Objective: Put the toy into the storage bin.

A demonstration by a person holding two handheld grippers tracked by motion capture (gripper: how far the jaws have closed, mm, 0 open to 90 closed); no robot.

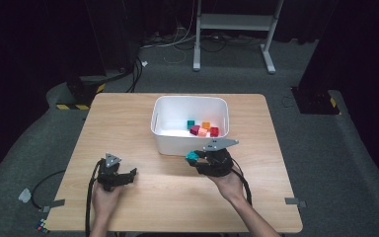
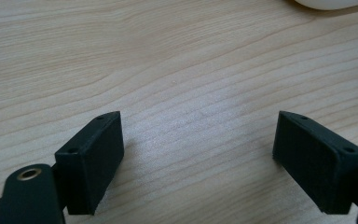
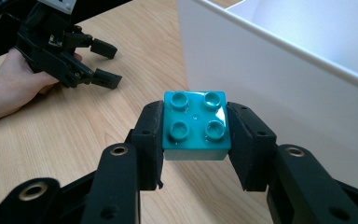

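My right gripper (image 3: 195, 135) is shut on a teal four-stud brick (image 3: 196, 122), studs up, lifted just above the wooden table beside the near wall of the white bin (image 3: 279, 79). From above, the teal brick (image 1: 192, 156) hangs in the right gripper (image 1: 195, 159) just in front of the white bin (image 1: 165, 143). Inside the bin lie several small bricks: a teal one (image 1: 191, 124), an orange one (image 1: 206, 125), a magenta one (image 1: 195, 130) and a red one (image 1: 214, 131). My left gripper (image 1: 131, 174) rests low on the table at the left, open with nothing between its pads (image 2: 93, 158).
The wooden table (image 1: 128, 118) has bare room left of and behind the bin. The left hand and its gripper (image 3: 100, 63) lie off to the side of the right gripper's jaws. Cables, a metal stand (image 1: 234, 29) and dark floor surround the table.
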